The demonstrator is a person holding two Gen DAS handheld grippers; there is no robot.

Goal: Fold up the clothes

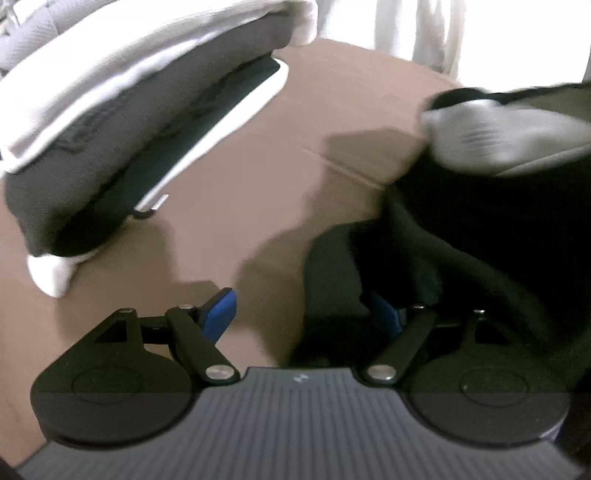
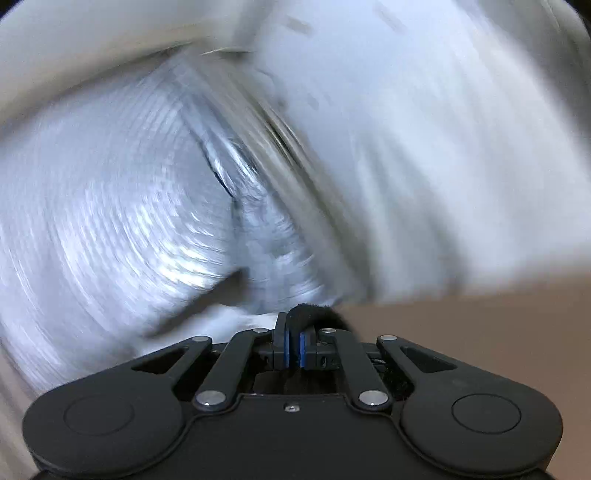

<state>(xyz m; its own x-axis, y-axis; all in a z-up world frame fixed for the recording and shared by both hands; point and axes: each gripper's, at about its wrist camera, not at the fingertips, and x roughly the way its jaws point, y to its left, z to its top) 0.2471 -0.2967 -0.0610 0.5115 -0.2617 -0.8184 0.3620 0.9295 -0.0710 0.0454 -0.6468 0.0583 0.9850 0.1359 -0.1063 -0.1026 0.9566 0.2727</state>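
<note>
In the left wrist view a black garment (image 1: pixel 480 240) hangs in folds at the right, lifted off the brown surface (image 1: pixel 258 166). One flap of it droops beside the right blue pad (image 1: pixel 384 317). My left gripper (image 1: pixel 301 306) is open and wide, and its pads press on nothing. A blurred grey object (image 1: pixel 498 136) sits at the top of the raised cloth. In the right wrist view my right gripper (image 2: pixel 294 343) is shut, with a tuft of the black garment (image 2: pixel 310 314) pinched between its blue pads.
A stack of folded clothes (image 1: pixel 122 122), in white, dark grey and black layers, lies at the upper left on the brown surface. Pale curtains (image 1: pixel 417 29) hang at the back. Blurred white and grey fabric (image 2: pixel 147 184) fills the right wrist view, with brown surface (image 2: pixel 480 332) at the lower right.
</note>
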